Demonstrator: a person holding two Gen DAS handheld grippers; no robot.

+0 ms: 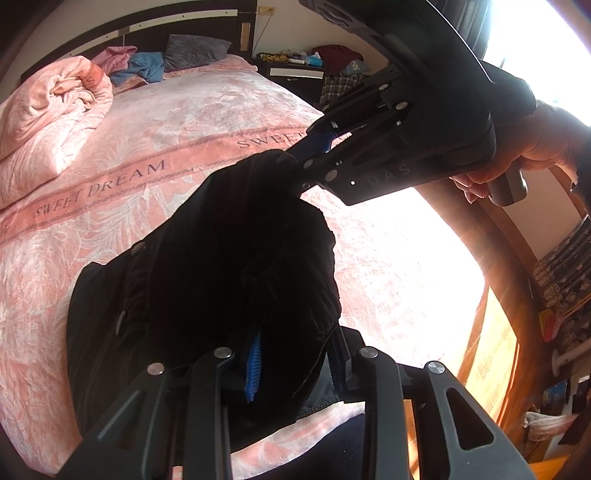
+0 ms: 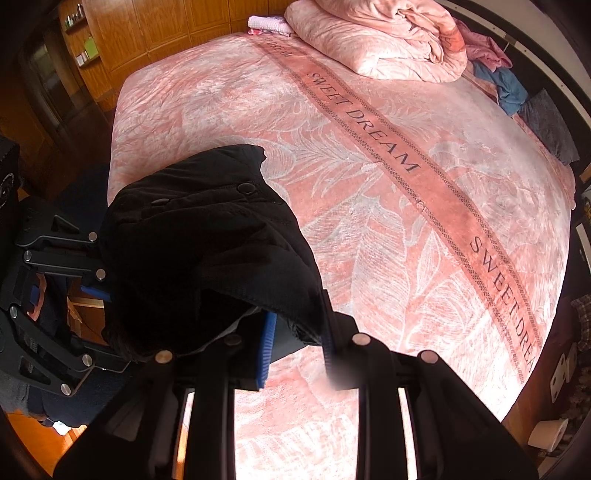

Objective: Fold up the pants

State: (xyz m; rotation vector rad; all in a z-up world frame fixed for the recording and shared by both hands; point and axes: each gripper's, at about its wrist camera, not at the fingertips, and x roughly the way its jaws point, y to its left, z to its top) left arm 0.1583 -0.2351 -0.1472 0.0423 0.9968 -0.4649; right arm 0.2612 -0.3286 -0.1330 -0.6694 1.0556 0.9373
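Note:
Black pants (image 1: 229,266) with snap buttons hang bunched above the pink bed, held up between both grippers. My left gripper (image 1: 295,365) is shut on one part of the pants' edge, cloth filling its blue-padded jaws. My right gripper (image 1: 314,147) comes in from the upper right in the left wrist view and is shut on the top of the pants. In the right wrist view the pants (image 2: 207,251) drape over my right gripper (image 2: 299,343), and the left gripper (image 2: 107,291) grips them at the left edge.
The bed (image 2: 369,147) has a pink "SWEET DREAM" blanket. A rolled pink duvet (image 1: 48,114) and loose clothes and a grey pillow (image 1: 195,51) lie at the headboard. A wooden wardrobe (image 2: 147,33) and a cluttered nightstand (image 1: 295,66) stand beside the bed.

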